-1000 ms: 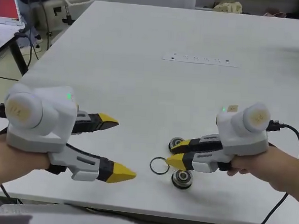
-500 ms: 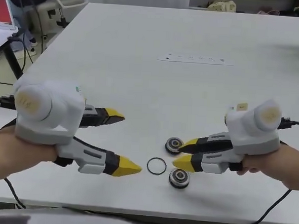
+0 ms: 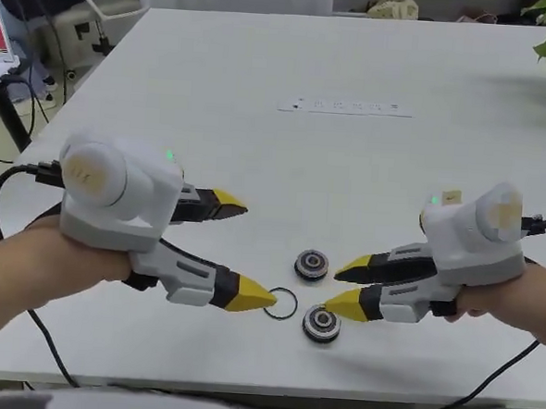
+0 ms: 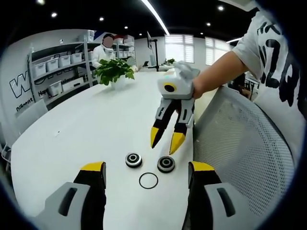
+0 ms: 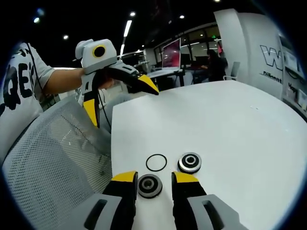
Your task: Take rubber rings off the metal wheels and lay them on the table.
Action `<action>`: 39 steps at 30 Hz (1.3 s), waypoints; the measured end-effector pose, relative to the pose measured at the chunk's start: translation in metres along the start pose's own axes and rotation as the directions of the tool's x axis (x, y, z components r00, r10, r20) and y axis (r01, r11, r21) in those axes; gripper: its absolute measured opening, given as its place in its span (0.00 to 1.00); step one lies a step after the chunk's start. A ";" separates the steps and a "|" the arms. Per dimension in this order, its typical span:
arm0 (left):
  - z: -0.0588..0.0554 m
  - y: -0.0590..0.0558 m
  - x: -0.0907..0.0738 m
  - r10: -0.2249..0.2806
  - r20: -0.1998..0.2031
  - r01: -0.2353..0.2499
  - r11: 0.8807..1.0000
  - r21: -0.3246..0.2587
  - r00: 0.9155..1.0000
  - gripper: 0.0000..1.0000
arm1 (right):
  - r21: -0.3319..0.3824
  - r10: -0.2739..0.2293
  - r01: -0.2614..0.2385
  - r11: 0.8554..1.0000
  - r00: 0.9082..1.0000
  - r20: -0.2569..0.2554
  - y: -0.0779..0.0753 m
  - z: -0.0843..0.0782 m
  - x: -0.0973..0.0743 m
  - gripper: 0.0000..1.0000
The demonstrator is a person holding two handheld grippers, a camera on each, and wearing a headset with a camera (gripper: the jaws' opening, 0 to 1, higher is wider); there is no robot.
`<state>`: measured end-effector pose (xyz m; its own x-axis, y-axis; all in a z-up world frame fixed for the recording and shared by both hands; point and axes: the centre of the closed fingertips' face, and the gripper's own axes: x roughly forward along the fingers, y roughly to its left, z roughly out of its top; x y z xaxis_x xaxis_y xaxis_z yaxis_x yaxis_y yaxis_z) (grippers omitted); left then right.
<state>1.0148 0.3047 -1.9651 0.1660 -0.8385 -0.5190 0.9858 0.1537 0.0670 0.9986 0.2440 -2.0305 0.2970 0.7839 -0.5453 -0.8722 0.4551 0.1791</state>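
At a white tabletop [image 3: 350, 154], one rubber ring [image 3: 281, 304] lies flat and loose, clear of both metal wheels, so at least one removal looks complete. The near wheel [image 3: 321, 323] sits just beside the ring. The far wheel [image 3: 312, 264] rests a little beyond it, and the two are apart from each other. In the right gripper view the near wheel shows a dark outer band and the far wheel a paler edge. That suggests the near one has a ring left to pull, though the pictures do not settle it. The left tool [image 3: 241, 249] hangs released and empty, jaws spread wide, its lower tip just beside the ring. The right tool [image 3: 345, 288] is also unclenched and holds nothing, with the near wheel framed between its jaws in its own view.
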 end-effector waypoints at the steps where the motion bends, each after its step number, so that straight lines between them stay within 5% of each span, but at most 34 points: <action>1: 0.000 0.000 0.001 -0.003 -0.001 0.003 1.000 0.000 1.000 0.67 | 0.000 0.000 0.000 1.000 1.000 -0.001 0.000 -0.001 -0.001 0.26; 39: -0.020 -0.018 0.061 -0.137 -0.099 0.140 0.990 0.019 0.986 0.57 | 0.007 -0.028 0.028 1.000 0.999 -0.039 -0.006 -0.028 -0.009 0.32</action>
<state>1.0069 0.2608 -2.0149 0.0263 -0.7958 -0.6050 0.9996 0.0250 0.0105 0.9907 0.2225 -2.0499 0.3060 0.7539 -0.5814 -0.8608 0.4800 0.1694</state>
